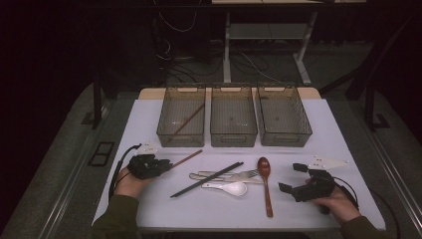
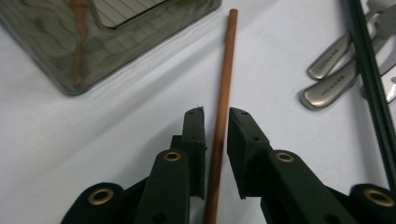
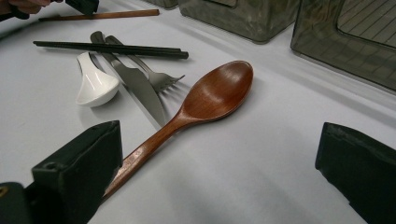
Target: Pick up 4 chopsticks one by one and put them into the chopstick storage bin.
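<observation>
Brown chopstick (image 2: pixel 223 93) sits between my left gripper's (image 2: pixel 215 114) nearly closed jaws, not quite pinched. I'd squeeze squarely before lifting. Right gripper (image 3: pixel 219 154) gapes empty.

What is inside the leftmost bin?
One brown chopstick lies slantwise inside the leftmost bin; its tinted walls blur the lower end. Its mate lies outside, between the left hand-held gripper jaws.

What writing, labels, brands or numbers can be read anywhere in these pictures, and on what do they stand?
Two steel handles in the left gripper view: each bears a short stamped mark, too small and blurred to read.
Bins, wooden spoon, white spoon, black chopsticks, brown chopstick: no writing visible.
Nothing can be quoted.
</observation>
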Available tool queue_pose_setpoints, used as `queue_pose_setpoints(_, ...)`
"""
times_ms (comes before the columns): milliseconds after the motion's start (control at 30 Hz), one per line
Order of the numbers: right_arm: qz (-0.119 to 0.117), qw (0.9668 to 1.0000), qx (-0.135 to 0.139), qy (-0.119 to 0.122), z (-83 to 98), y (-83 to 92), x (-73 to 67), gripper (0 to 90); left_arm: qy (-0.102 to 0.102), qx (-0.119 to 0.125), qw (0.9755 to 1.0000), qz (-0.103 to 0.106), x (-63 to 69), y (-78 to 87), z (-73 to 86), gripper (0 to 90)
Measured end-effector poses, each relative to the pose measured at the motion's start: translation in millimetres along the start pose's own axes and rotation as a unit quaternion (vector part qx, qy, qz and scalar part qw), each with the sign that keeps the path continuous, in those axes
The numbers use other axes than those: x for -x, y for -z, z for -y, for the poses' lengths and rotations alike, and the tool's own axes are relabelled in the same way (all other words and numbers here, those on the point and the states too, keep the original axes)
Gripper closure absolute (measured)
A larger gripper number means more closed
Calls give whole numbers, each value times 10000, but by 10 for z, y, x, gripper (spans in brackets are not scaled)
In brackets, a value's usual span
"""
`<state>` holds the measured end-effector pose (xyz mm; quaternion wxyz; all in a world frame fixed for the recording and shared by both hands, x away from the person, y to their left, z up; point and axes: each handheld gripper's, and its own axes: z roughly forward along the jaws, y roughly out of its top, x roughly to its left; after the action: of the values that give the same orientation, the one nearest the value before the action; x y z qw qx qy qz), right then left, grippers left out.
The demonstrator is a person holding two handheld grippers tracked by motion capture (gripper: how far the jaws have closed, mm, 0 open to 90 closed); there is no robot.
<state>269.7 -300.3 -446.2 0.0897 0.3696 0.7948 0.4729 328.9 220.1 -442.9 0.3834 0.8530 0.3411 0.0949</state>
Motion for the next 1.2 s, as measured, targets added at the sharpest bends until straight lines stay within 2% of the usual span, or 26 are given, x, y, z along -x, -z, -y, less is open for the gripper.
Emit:
queue_pose_setpoints(33,0,10000,-1,2,0,0,0,7,45,43,10000,6,9,-9,0,763)
queue_pose_setpoints(67,2,10000,0,3,0,0,-1,7,-30,-25,10000,11,4,-4,-2,769)
queue_pose_setpoints(167,5,10000,0,22,1,0,-4,7,-21,-50,10000,27,17,-21,0,787)
queue_pose_setpoints(367,-9,10000,-10,37,2,1,-11,7,-169,-208,9996,48,35,-44,1,815)
queue_pose_setpoints(867,2,9999,-36,106,7,-3,-22,7,-345,-247,9991,-16,53,-46,3,822)
queue_pose_setpoints(1200,0,10000,-35,86,6,-3,-19,7,-279,-244,9993,-2,52,-43,-1,839)
